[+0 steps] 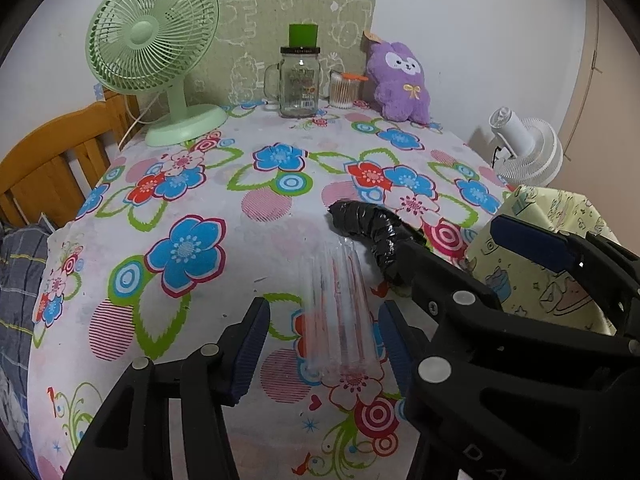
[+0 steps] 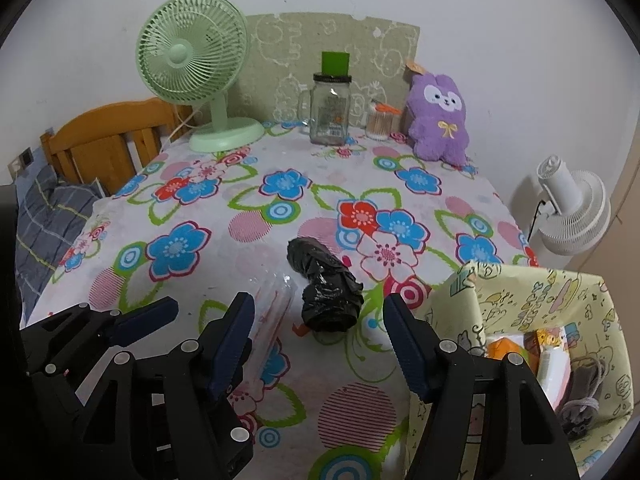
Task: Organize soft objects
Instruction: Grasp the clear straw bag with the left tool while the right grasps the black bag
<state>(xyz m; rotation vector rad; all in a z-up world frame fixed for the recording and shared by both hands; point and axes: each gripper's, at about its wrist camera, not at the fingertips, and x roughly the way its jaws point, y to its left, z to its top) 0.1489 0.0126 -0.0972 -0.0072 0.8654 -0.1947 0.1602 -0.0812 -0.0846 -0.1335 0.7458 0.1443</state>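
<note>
Left gripper (image 1: 322,344): jaws partly spread, straddling the clear plastic roll (image 1: 338,312) at lower centre of the left wrist view; a gap shows on each side, no pad contact. The roll's long axis runs away from the camera, roughly parallel to the fingers, so the jaws would close across its width.

Right gripper (image 2: 318,344): jaws partly spread, nothing gripped. The black bag roll (image 2: 324,284) lies on the worktop (image 2: 192,216) just ahead of the jaws at frame centre, its long axis slanting toward upper left. The right hand is nearer to it.

The yellow patterned bag (image 2: 520,304) stands at lower right, close beside the right jaw; room there is tight. Upper and left worktop areas lie open.
</note>
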